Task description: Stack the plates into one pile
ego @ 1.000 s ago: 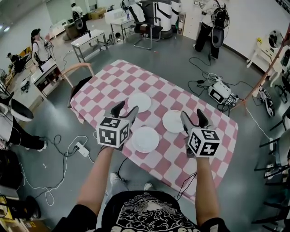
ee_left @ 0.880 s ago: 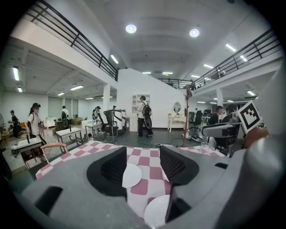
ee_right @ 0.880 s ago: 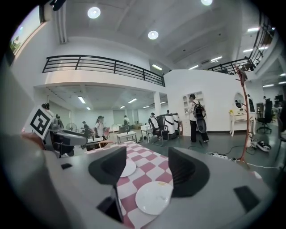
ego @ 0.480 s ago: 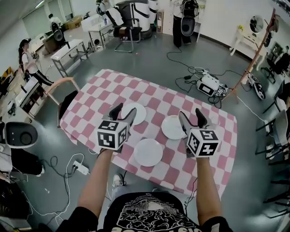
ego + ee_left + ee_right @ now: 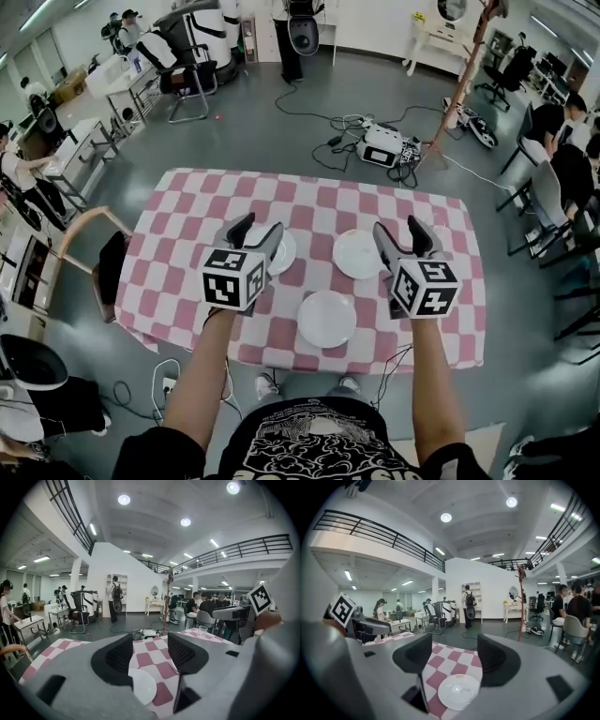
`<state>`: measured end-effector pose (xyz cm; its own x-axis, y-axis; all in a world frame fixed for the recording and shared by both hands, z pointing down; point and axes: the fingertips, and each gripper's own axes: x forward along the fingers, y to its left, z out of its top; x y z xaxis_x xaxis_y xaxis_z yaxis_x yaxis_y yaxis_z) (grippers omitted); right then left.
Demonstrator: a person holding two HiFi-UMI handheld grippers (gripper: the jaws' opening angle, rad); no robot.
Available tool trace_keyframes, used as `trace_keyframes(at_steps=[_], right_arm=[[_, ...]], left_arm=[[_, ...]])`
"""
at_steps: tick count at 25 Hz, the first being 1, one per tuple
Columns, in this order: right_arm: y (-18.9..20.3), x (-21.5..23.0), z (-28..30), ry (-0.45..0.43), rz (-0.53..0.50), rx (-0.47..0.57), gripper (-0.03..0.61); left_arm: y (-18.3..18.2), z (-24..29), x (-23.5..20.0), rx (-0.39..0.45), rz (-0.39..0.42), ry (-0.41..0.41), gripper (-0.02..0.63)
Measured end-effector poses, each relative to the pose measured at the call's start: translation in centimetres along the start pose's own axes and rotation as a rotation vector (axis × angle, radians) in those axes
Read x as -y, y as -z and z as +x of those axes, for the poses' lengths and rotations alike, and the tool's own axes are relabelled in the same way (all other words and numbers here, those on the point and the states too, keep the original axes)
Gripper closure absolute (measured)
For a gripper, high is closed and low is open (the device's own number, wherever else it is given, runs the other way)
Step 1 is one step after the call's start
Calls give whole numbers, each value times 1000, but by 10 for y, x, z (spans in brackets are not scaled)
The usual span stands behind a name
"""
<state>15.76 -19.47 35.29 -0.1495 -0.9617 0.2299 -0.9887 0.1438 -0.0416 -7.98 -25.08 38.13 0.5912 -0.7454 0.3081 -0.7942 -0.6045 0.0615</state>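
Three white plates lie apart on the pink-and-white checked table (image 5: 187, 281). The left plate (image 5: 284, 251) is partly hidden behind my left gripper (image 5: 258, 230), which hangs open above its near side. This plate (image 5: 142, 686) shows low between the open jaws in the left gripper view. The right plate (image 5: 358, 253) lies just left of my right gripper (image 5: 400, 230), also open and holding nothing. In the right gripper view that plate (image 5: 459, 691) sits below the gap. The near plate (image 5: 326, 319) lies between my forearms by the front edge.
A clear glass (image 5: 202, 630) stands on the table towards its right side. A wooden chair (image 5: 89, 248) is at the table's left end. Cables and a box (image 5: 380, 148) lie on the floor beyond; people and desks stand around the room.
The head view has swung round, so the table now lies square to me. My left gripper has shifted from beside the near plate to over the left plate. Both stay open.
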Motion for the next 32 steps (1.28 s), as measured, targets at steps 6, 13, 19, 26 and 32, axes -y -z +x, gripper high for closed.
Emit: trace_keyframes(at_steps=[6,13,19,26,32], right_arm=[[4,-20,-17,107,4,-9,290],[12,-27,-42,188,28,-27,290],[25,-16,-53,207,42,-46,290],[44,-7,-54,155,91,-77,293],[79,-6,-49,80,182,-153,296]], left_arm=[[4,-5,-9,-7,29,114,374],[11,-9,-10,-22,44,191,374],[14,-3,4,-23,46,213,374],[28,7,21,-58,18,238,374],[61,16,37,-152,-52,294,374]])
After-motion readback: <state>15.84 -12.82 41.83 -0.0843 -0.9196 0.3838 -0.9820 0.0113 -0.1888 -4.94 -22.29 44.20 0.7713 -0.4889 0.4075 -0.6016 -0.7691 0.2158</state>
